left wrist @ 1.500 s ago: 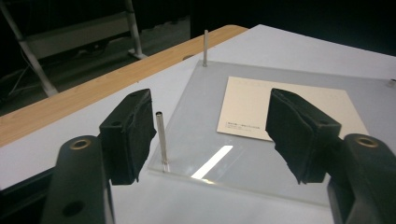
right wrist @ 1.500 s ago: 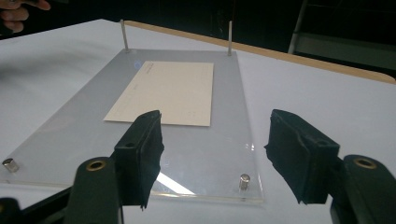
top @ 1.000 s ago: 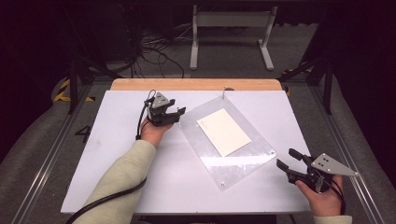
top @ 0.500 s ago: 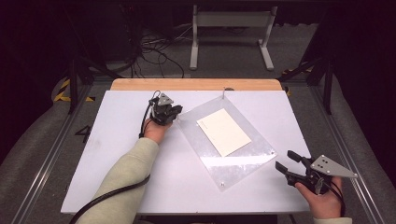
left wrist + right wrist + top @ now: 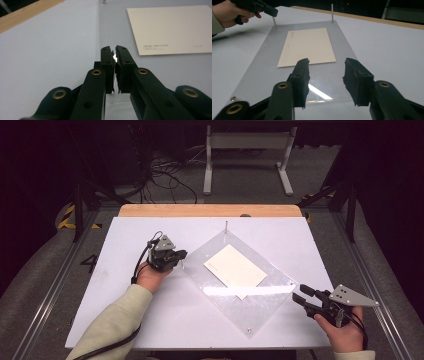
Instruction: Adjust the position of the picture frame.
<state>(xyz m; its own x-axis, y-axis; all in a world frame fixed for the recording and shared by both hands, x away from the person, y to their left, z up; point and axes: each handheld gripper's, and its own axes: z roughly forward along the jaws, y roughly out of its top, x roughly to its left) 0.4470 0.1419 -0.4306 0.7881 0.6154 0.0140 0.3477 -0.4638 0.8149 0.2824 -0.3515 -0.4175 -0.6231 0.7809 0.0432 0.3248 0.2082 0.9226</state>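
Two claws are working a clear sheet (image 5: 239, 292): the left claw (image 5: 114, 53) is pressing together on its corner post, the right claw (image 5: 325, 65) has just been closing, half spread over the near edge without touching it. Bare tabletop (image 5: 125, 315) is lying open all around.

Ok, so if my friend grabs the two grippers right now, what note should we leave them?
Left gripper: jaws have just closed, seemingly on the thin metal pin at the clear plate's left corner.
Right gripper: half open, jaws have just been closing, at the plate's right corner, pads not pressing on anything.
Things: the plate lies flat on the white table, with the cream card lying flat at its middle.
Done: both grippers are at opposite corners.
Left: probably finish the right grip, then handle the plate without letting the card slide.
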